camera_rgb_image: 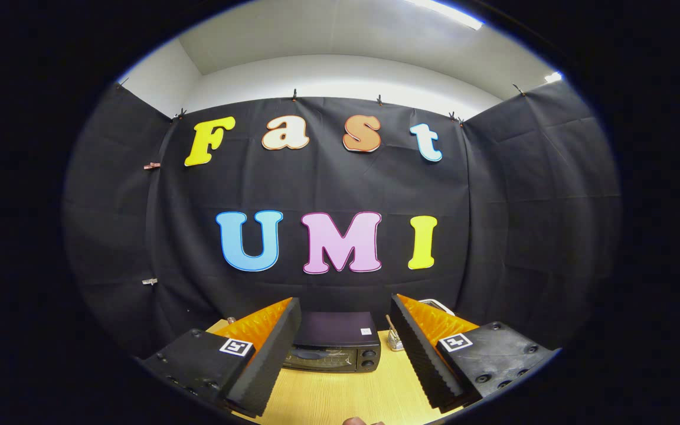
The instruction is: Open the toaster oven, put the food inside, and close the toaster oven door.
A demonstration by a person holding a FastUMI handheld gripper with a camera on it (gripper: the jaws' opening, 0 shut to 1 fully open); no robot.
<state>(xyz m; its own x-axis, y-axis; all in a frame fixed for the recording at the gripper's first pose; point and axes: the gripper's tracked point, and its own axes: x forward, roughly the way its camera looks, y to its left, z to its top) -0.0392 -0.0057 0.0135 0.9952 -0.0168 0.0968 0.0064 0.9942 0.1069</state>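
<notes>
A small black toaster oven stands on the wooden table, beyond my fingers and seen in the gap between them. Its glass door looks closed, with knobs at its right side. My gripper is held wide open well above the table, nothing between the orange-backed fingers. A brown bit peeks in at the near table edge; I cannot tell what it is.
A small metal rack with a stick in it stands just right of the oven, partly behind the right finger. A white object peeks out behind that finger. Black cloth walls close the booth on three sides.
</notes>
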